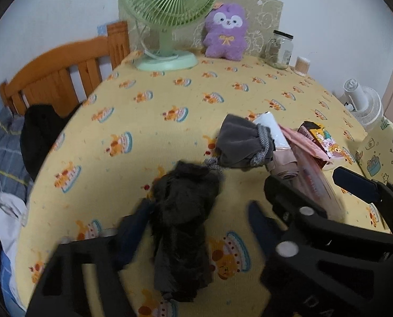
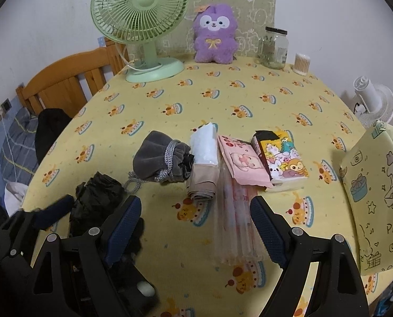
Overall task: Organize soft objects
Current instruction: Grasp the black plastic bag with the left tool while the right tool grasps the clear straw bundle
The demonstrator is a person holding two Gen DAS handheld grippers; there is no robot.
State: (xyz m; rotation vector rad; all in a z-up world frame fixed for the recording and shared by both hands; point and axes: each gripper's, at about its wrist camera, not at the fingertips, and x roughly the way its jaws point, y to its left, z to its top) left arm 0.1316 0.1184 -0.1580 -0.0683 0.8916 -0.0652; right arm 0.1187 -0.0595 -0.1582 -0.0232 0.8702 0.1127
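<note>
Left gripper (image 1: 196, 227): low over the near edge of the table, jaws part open on both sides of the black cloth; cannot tell if the fingers press on it.
Black cloth (image 1: 182, 224): crumpled, flat on the yellow table (image 1: 143, 137), near its front edge.
Right gripper (image 2: 196, 227): jaws wide open, holding nothing, above the clear plastic sleeve (image 2: 233, 227).
Grey pouch (image 2: 160, 158): soft, with a drawstring, in the middle of the table, just behind the black cloth.
White roll (image 2: 204, 145): touching the right side of the pouch.
Pink packet (image 2: 242, 161): just right of the white roll.
Cartoon box (image 2: 281, 158): touching the pink packet's right side.
Purple plush toy (image 2: 215, 34): upright at the far edge.
Green fan (image 2: 141, 13): far left corner.
Glass jar (image 2: 274, 49): far edge, right of the toy.
</note>
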